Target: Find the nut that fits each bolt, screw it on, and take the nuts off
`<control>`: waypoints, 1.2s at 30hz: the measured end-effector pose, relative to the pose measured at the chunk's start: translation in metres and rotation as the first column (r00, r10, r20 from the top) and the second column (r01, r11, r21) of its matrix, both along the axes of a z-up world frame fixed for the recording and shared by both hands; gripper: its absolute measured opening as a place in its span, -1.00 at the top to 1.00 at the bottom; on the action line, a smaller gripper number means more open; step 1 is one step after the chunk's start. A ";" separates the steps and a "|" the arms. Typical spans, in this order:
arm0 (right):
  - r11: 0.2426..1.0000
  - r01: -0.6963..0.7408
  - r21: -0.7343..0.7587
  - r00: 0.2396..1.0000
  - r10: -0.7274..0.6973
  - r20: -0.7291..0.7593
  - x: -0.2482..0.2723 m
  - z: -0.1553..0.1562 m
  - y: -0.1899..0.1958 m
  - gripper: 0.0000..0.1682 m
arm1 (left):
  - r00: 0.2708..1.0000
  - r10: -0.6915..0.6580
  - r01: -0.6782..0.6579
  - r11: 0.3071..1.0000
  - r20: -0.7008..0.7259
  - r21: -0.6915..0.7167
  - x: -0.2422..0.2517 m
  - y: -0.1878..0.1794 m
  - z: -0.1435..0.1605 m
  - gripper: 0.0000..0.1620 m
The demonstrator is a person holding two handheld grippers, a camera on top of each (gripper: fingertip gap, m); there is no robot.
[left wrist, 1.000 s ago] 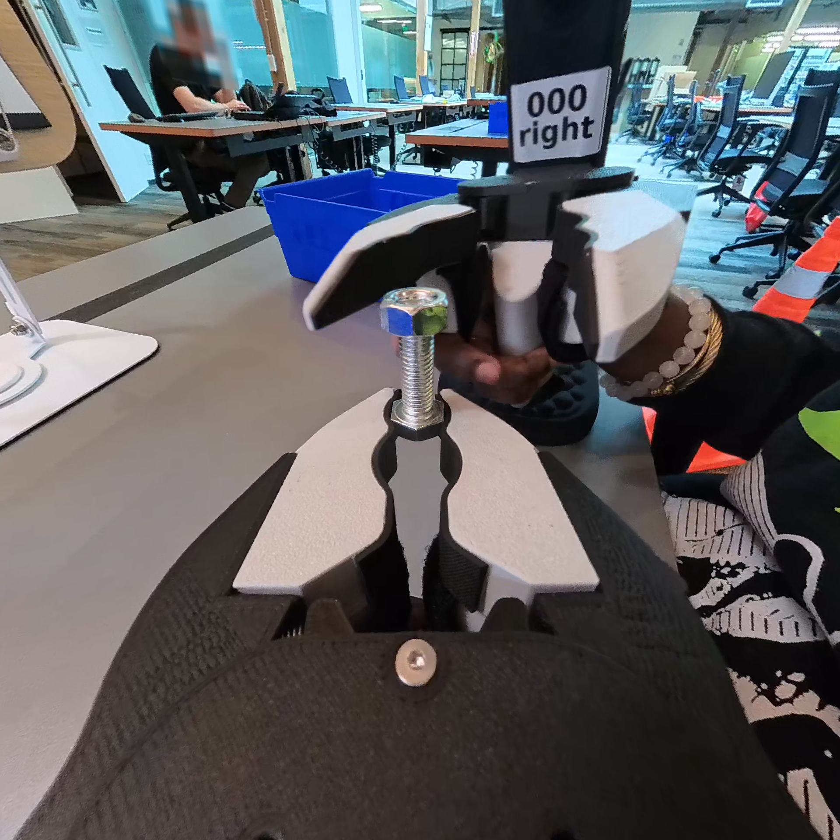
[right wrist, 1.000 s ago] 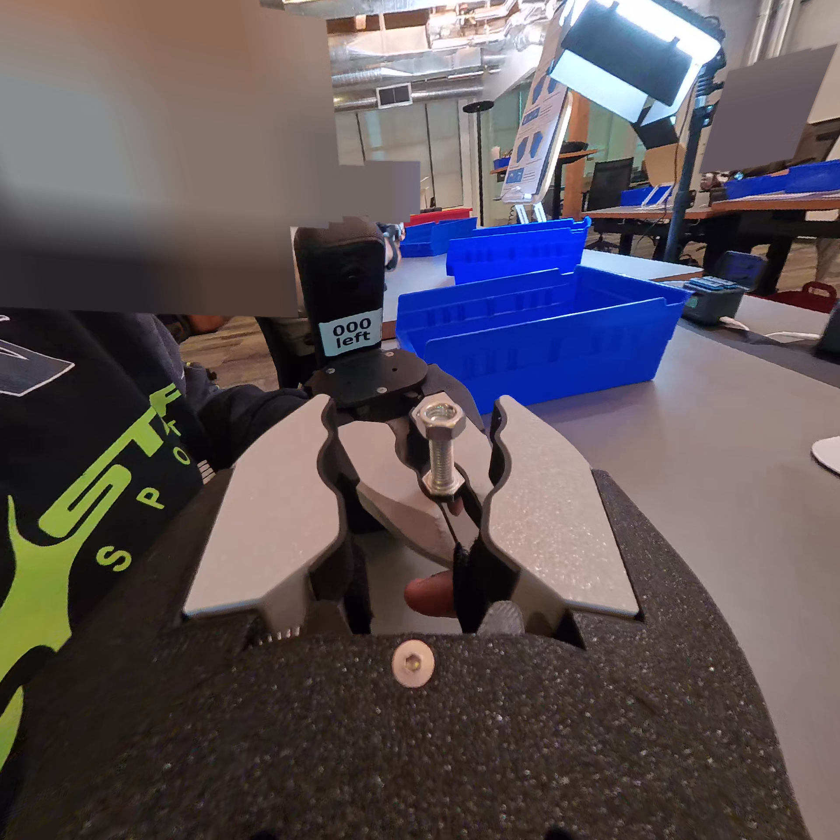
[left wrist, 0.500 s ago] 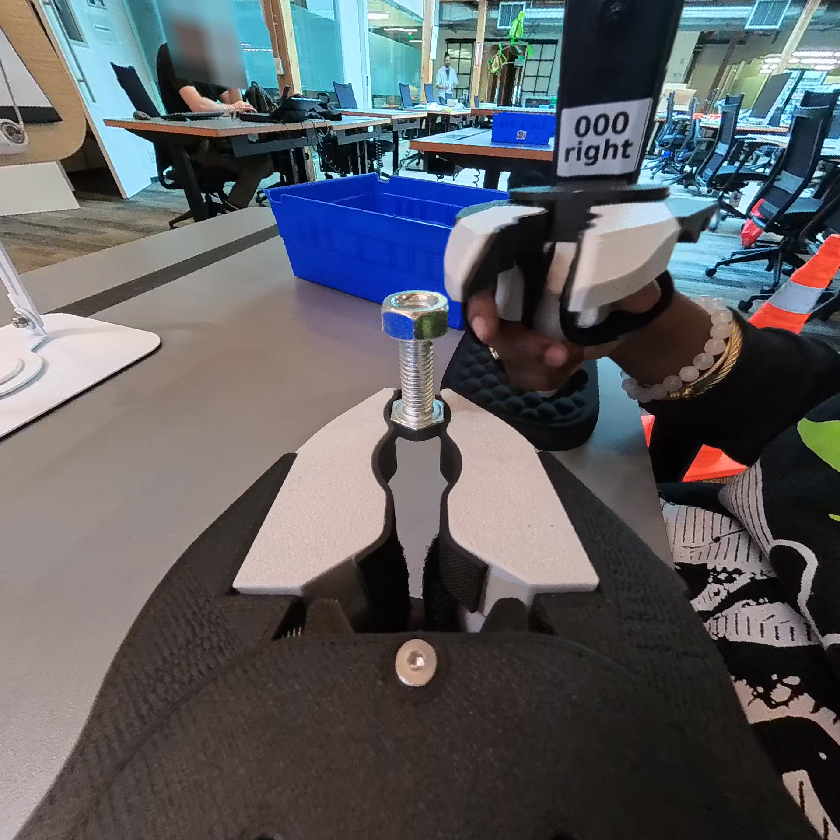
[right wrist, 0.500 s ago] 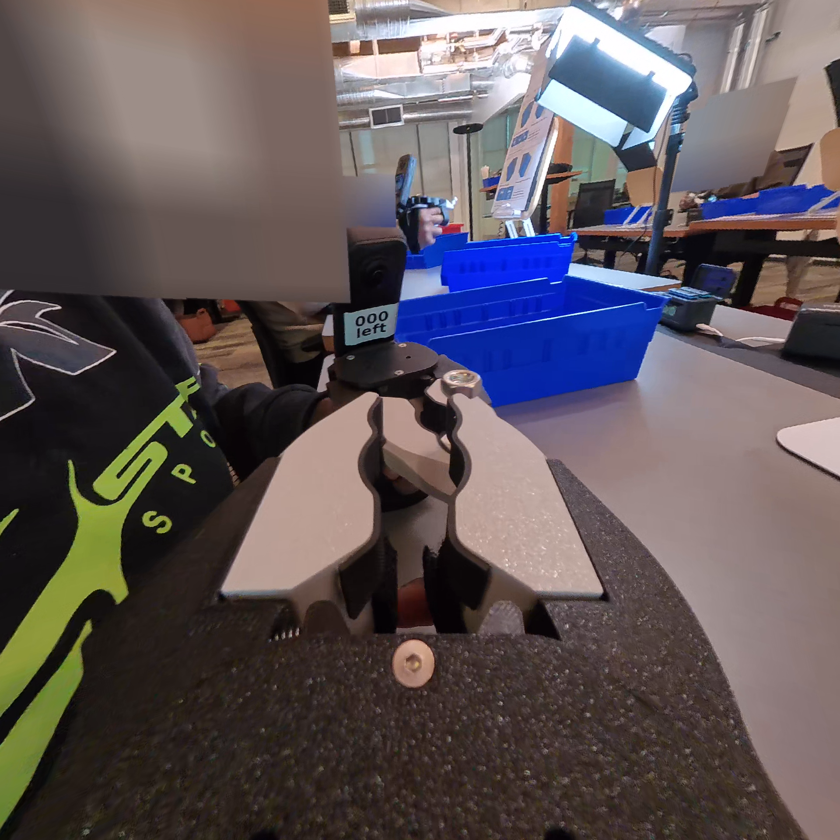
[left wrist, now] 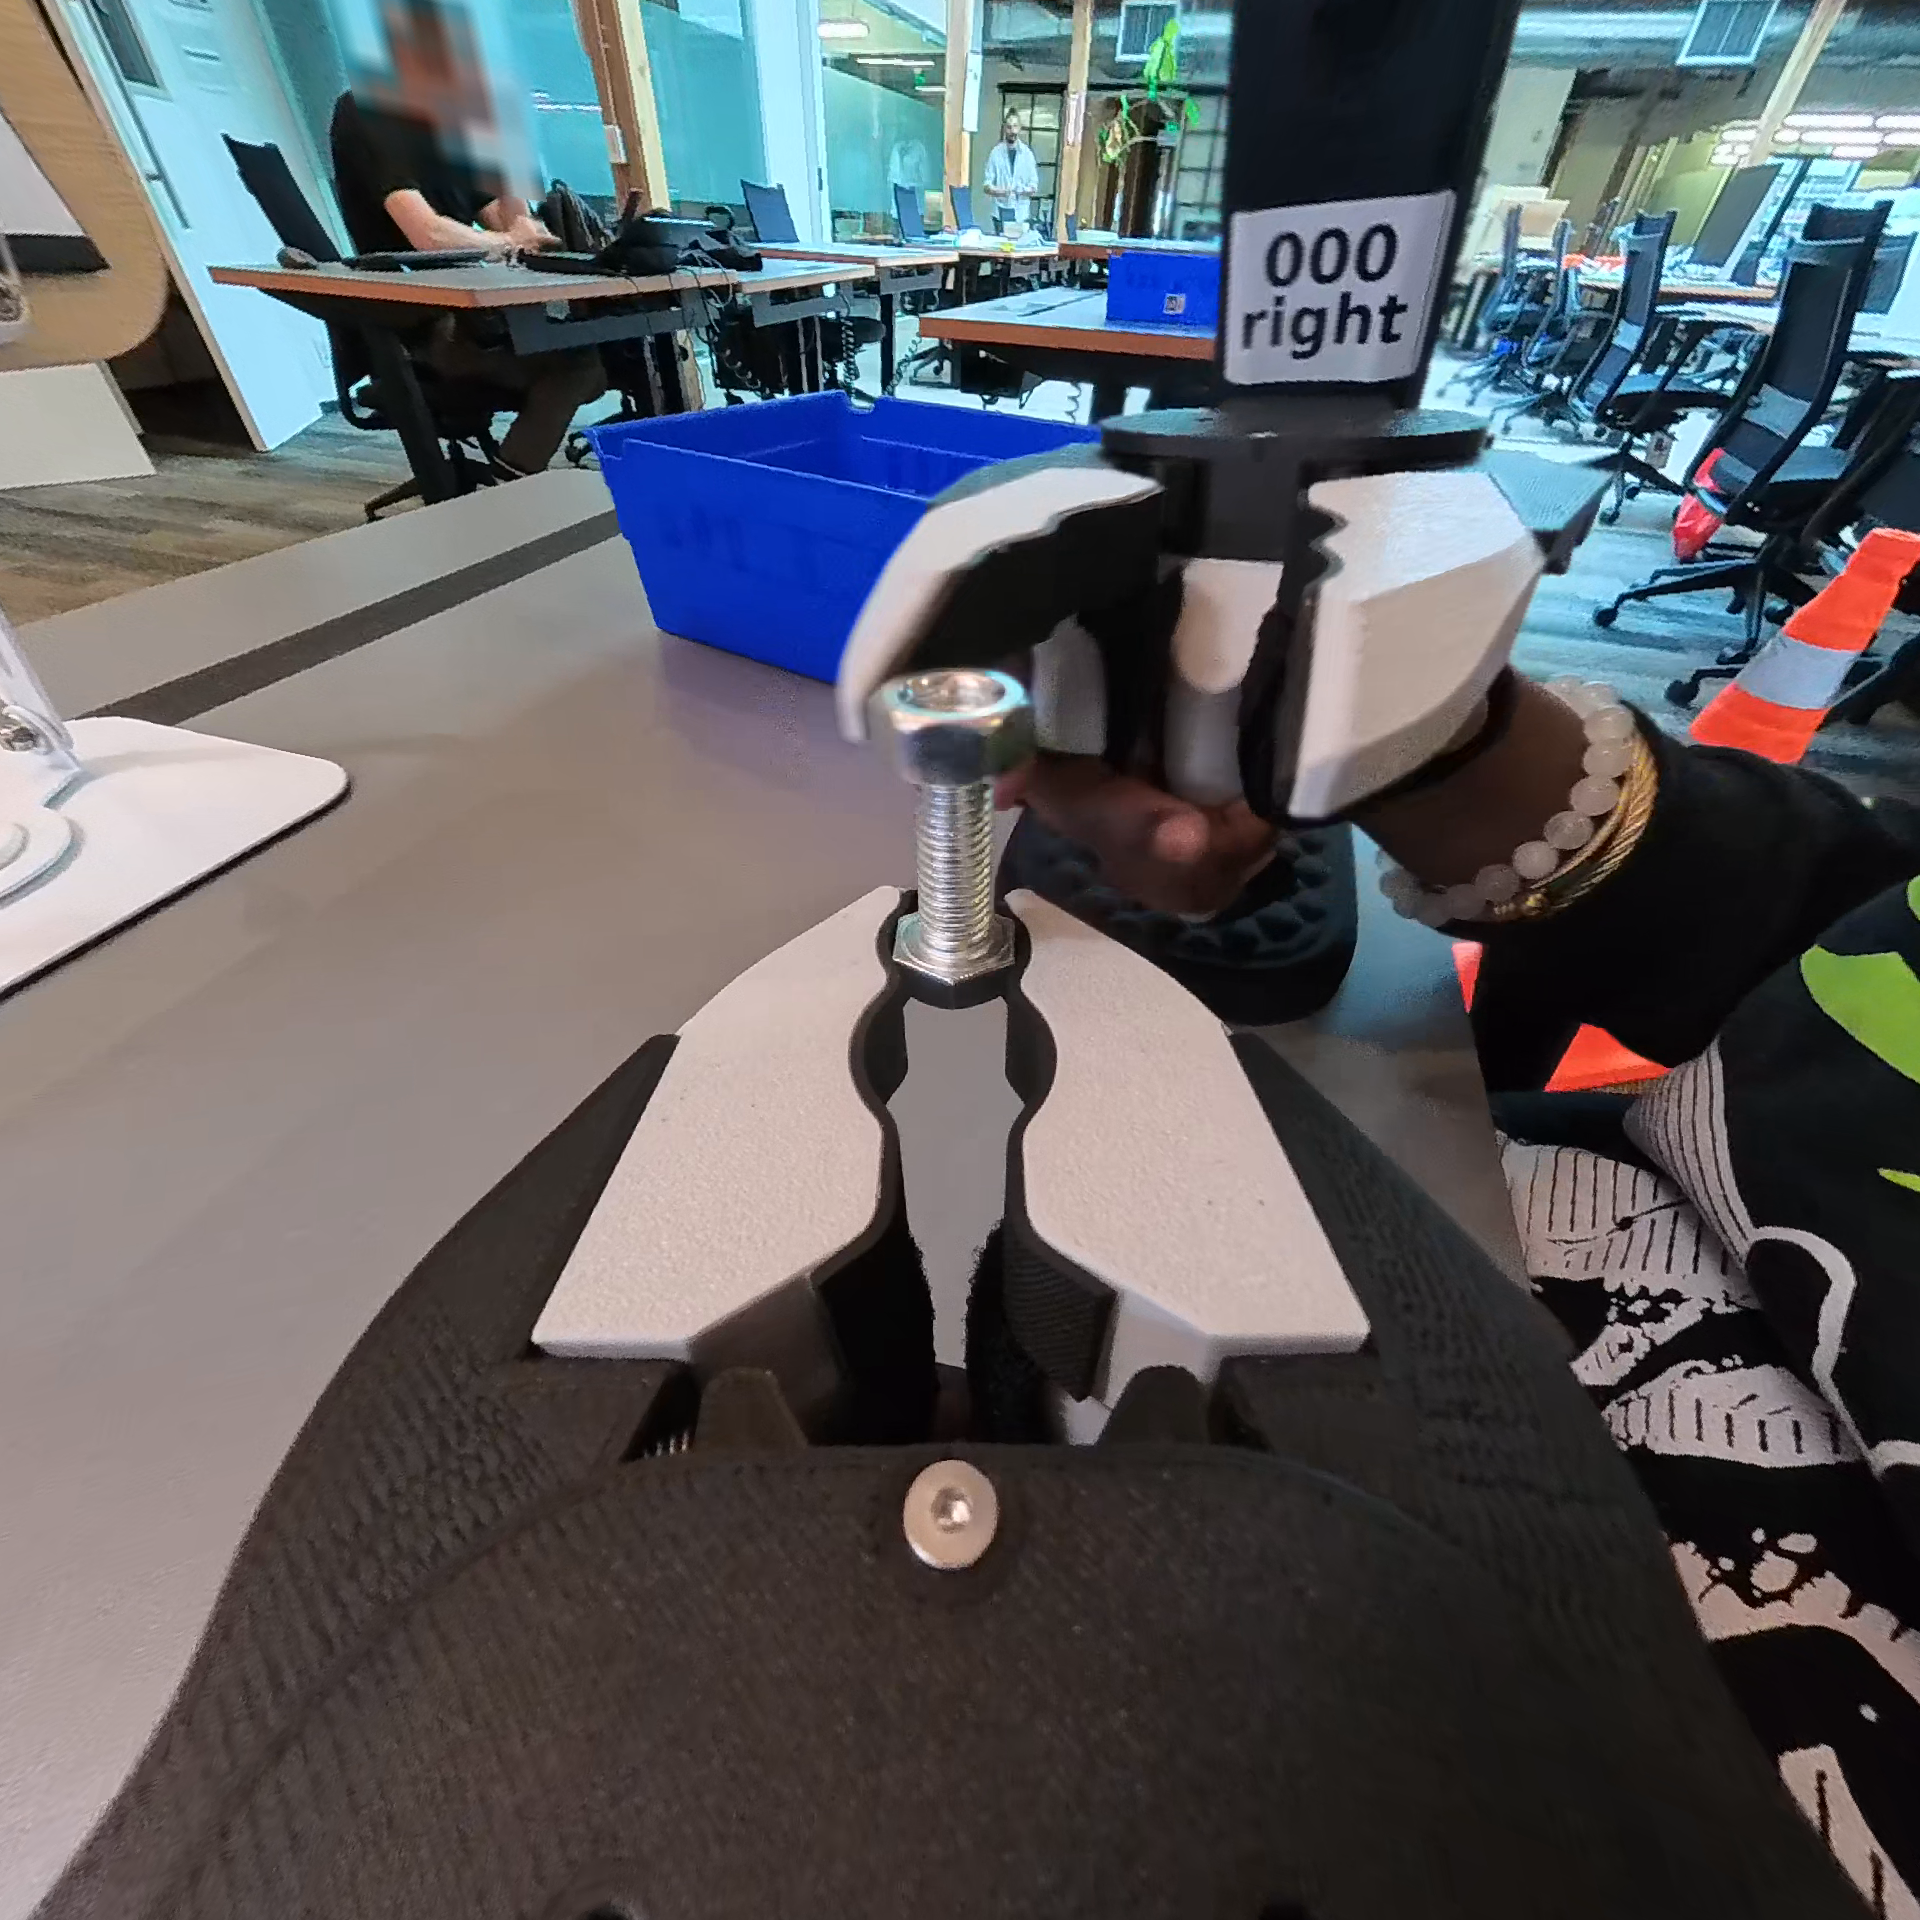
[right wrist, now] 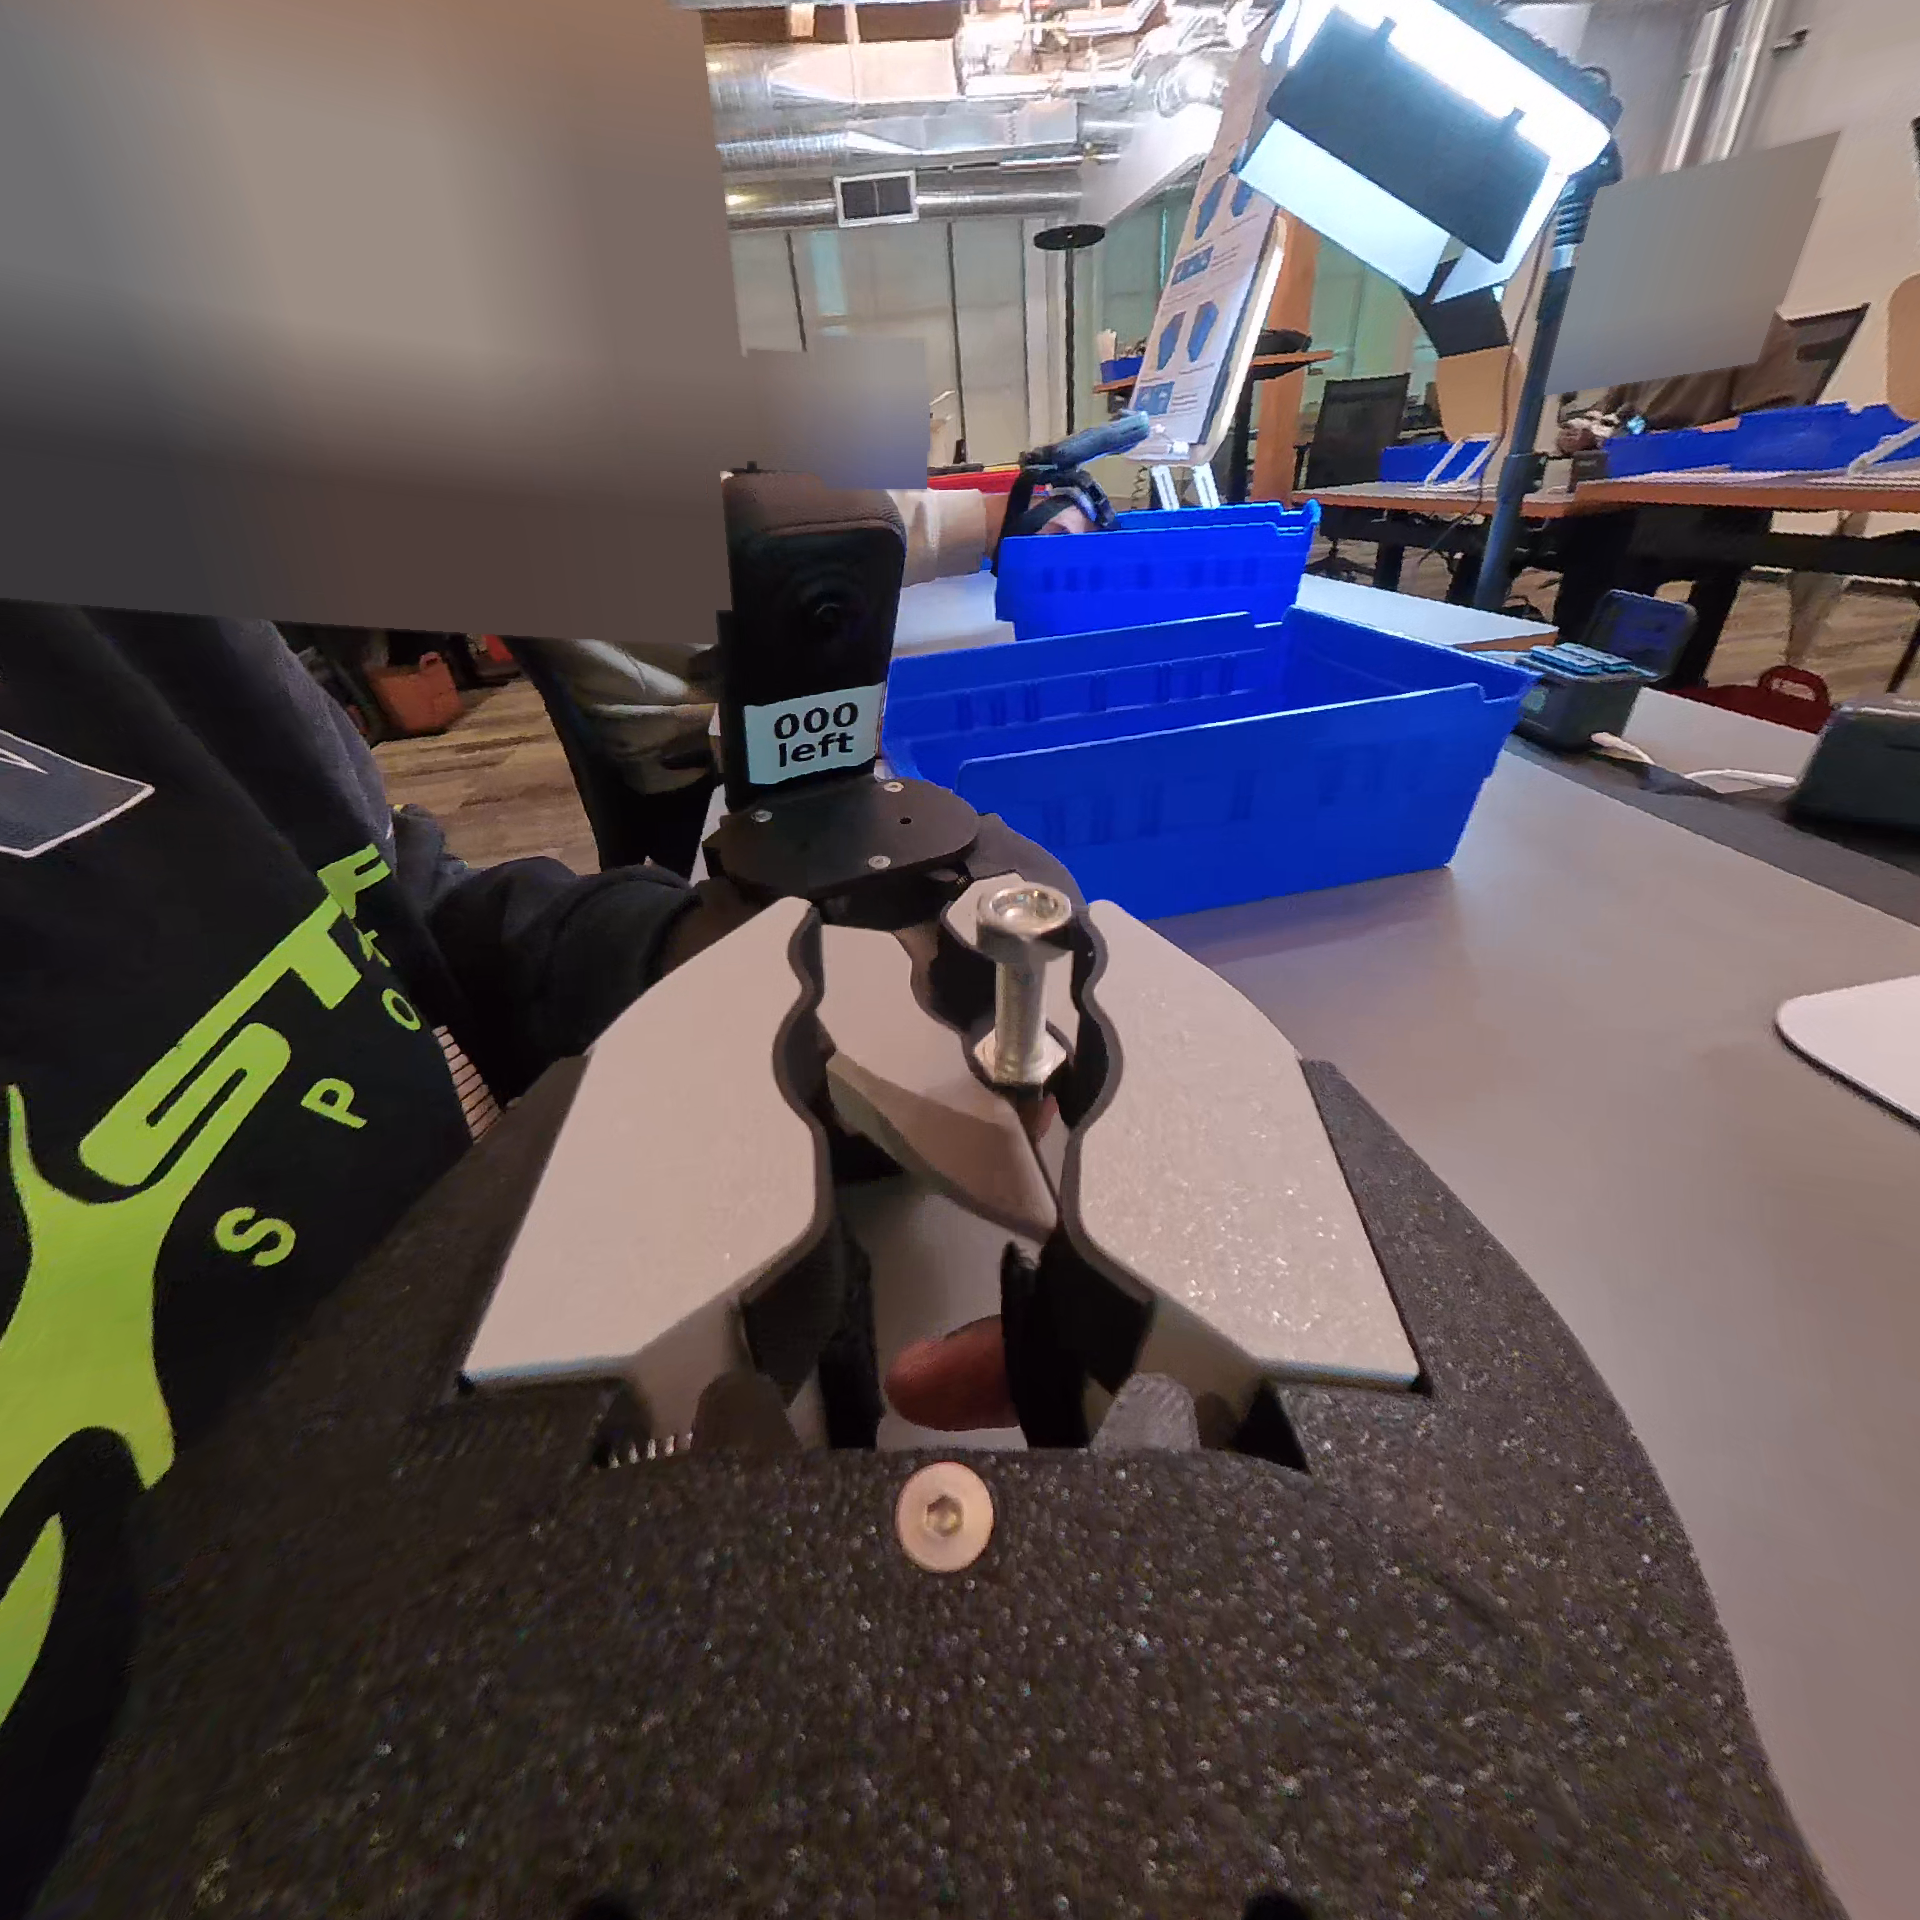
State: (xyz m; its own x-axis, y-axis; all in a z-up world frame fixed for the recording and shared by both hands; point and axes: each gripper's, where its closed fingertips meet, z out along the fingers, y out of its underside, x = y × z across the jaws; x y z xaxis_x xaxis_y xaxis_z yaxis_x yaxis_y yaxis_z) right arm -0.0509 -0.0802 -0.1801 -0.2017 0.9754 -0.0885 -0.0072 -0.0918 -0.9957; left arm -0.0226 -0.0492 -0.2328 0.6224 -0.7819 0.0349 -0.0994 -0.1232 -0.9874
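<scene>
The left gripper (left wrist: 951, 961) pinches the bolt (left wrist: 954, 868) at its bottom end, so the bolt stands straight up and cannot spin. A nut (left wrist: 954, 717) sits at the top of the bolt. The right gripper (right wrist: 940, 997) has its jaws apart, one on each side of the nut, likely ready to grab and turn it. Farther back, a blue bin (left wrist: 790, 520) rests on the grey table (left wrist: 436, 831).

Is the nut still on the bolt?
Yes: the nut sits low on the upright bolt, clamped in the left gripper.
</scene>
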 end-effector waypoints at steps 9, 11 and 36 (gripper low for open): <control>0.999 0.041 -0.023 0.998 -0.042 -0.046 0.018 0.003 0.008 0.69 | 1.000 -0.005 0.005 1.000 0.000 0.005 0.000 -0.001 0.001 0.82; 0.999 0.033 -0.028 0.999 -0.035 -0.037 0.009 0.002 0.008 0.54 | 1.000 -0.007 0.007 1.000 -0.004 0.007 0.001 -0.001 0.000 0.82; 1.000 0.021 -0.009 1.000 -0.021 -0.021 0.003 -0.002 0.008 0.50 | 1.000 -0.009 0.009 1.000 0.000 0.005 0.001 -0.002 0.000 0.82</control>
